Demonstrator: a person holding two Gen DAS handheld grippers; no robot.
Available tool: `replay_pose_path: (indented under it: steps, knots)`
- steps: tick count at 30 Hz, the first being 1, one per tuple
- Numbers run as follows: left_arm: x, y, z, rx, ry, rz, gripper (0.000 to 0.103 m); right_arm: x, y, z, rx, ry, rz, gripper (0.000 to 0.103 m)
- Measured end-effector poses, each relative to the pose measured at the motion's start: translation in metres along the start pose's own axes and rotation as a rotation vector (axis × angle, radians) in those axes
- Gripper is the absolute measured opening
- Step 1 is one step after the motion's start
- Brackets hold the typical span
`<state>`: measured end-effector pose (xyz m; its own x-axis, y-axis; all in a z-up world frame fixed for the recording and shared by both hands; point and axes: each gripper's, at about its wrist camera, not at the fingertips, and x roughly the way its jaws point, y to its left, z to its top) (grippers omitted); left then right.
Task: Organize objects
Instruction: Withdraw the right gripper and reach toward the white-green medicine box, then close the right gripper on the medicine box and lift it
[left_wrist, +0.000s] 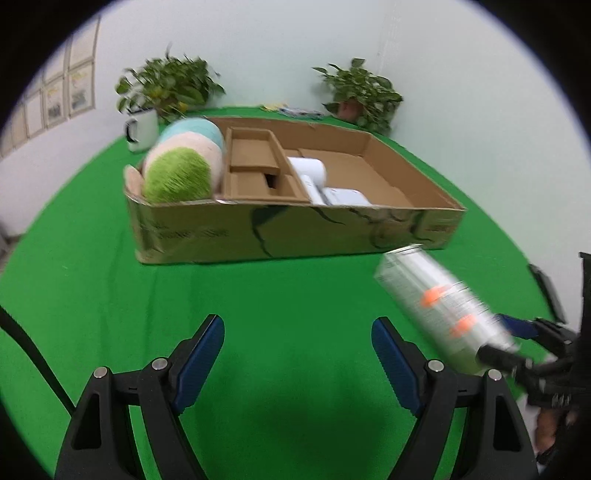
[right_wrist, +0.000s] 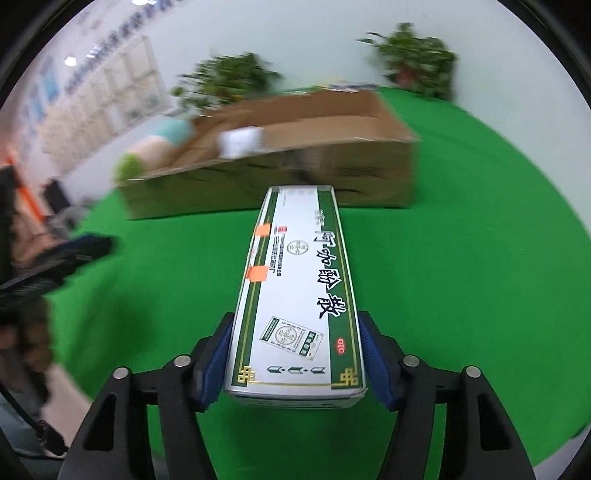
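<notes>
A long white and green medicine box (right_wrist: 295, 277) with orange stickers lies between the blue pads of my right gripper (right_wrist: 295, 319). The pads press on its two long sides. In the left wrist view the same box (left_wrist: 436, 302) hangs tilted above the green cloth, ahead of the right gripper (left_wrist: 498, 338). My left gripper (left_wrist: 297, 325) stands open over bare cloth with nothing between its fingers. Beyond both sits a shallow cardboard tray (left_wrist: 295, 229) holding a striped plush toy (left_wrist: 184, 162) at its left end and white packages (left_wrist: 314, 173) near the middle.
A white mug (left_wrist: 142, 129) and a potted plant (left_wrist: 166, 88) stand behind the tray's left end, with another plant (left_wrist: 362, 92) at the back right. Green cloth (left_wrist: 258, 295) covers the table between the grippers and the tray. The tray's right compartment (left_wrist: 354, 173) shows bare cardboard.
</notes>
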<state>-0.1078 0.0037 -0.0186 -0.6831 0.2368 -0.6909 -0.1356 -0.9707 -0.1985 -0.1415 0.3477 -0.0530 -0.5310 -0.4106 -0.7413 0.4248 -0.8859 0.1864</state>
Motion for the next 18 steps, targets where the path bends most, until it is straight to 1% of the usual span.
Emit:
replay_pose_path:
  steps: [1,2,4,5,7,9,11,13,15,18]
  knots:
    - [0.001,0.000,0.000,-0.016,0.017,-0.050,0.082,-0.002,0.010,-0.002,-0.006,-0.010,0.033,0.101]
    - [0.003,-0.001,0.000,-0.031,0.032,-0.087,0.082,-0.003,0.017,-0.003,-0.013,-0.022,0.057,0.103]
    - [0.011,-0.004,-0.001,-0.056,0.075,-0.160,0.082,-0.001,0.030,-0.004,-0.046,-0.022,0.098,0.102]
    - [0.016,-0.006,-0.001,-0.062,0.092,-0.178,0.082,0.002,0.036,-0.006,-0.072,-0.019,0.103,0.102]
    - [0.027,-0.016,-0.002,-0.065,0.132,-0.220,0.082,0.008,0.043,-0.009,-0.106,-0.011,0.080,0.102]
    - [0.036,-0.022,-0.001,-0.070,0.155,-0.264,0.082,0.015,0.046,-0.012,-0.117,0.003,0.052,0.102]
    - [0.048,-0.028,0.000,-0.107,0.185,-0.330,0.082,0.021,0.049,-0.013,-0.140,0.009,0.013,0.102]
    - [0.062,-0.029,0.001,-0.173,0.214,-0.384,0.082,0.027,0.050,-0.015,-0.166,0.012,-0.031,0.102]
    - [0.072,-0.030,-0.001,-0.225,0.245,-0.405,0.082,0.025,0.047,-0.016,-0.164,0.016,-0.035,0.102]
    - [0.075,-0.035,-0.004,-0.222,0.249,-0.419,0.081,0.026,0.048,-0.014,-0.158,0.012,-0.035,0.101]
